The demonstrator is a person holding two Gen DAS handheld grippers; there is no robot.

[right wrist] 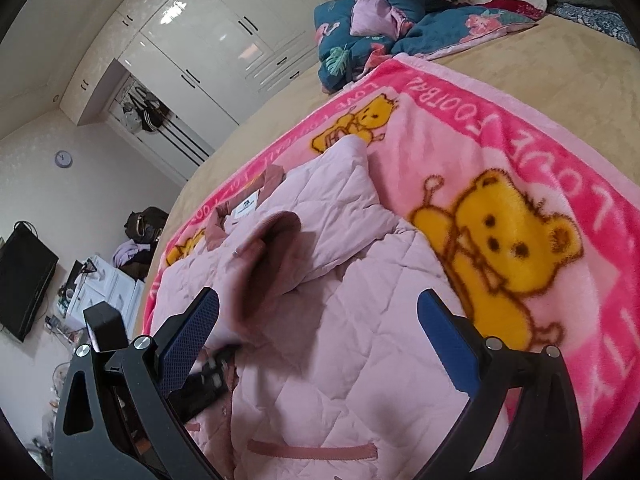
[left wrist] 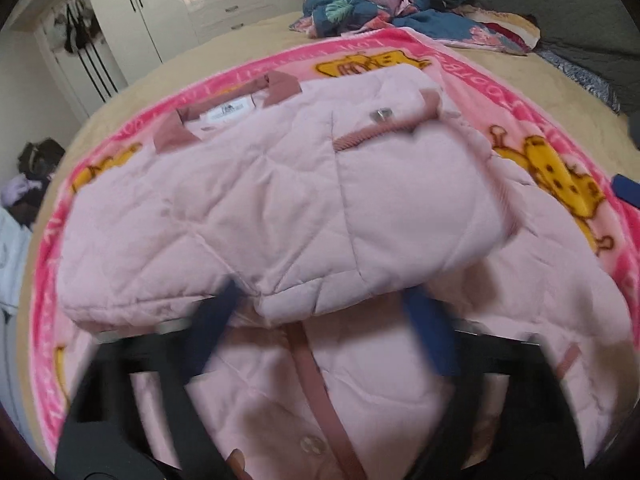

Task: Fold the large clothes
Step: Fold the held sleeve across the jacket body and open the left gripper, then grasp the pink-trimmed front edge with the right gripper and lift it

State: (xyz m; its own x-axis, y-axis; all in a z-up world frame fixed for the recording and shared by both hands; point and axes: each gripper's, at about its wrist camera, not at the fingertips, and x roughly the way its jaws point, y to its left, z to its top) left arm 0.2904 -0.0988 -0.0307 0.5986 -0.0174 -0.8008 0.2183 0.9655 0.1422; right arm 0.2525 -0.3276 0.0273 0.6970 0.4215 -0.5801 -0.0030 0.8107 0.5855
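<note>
A pale pink quilted jacket (left wrist: pixel 256 208) with dusty-rose collar and trim lies on a pink bear-print blanket (left wrist: pixel 560 176) on the bed. Its sleeves are folded in over the body. My left gripper (left wrist: pixel 320 320) is open, blurred, its blue fingers (left wrist: pixel 432 332) spread just below the folded edge of the jacket. In the right wrist view the jacket (right wrist: pixel 340 320) lies under my right gripper (right wrist: pixel 320 320), which is open and empty, with the cuff opening of a sleeve (right wrist: pixel 276 248) just ahead of it. The left gripper's black body (right wrist: pixel 208 384) shows at the jacket's lower left.
A heap of dark floral bedding (left wrist: pixel 384 0) lies at the far end of the tan bed (left wrist: pixel 540 80). White wardrobes (right wrist: pixel 208 40) line the wall beyond. A TV (right wrist: pixel 24 276) and a cluttered side table (right wrist: pixel 104 280) stand left of the bed.
</note>
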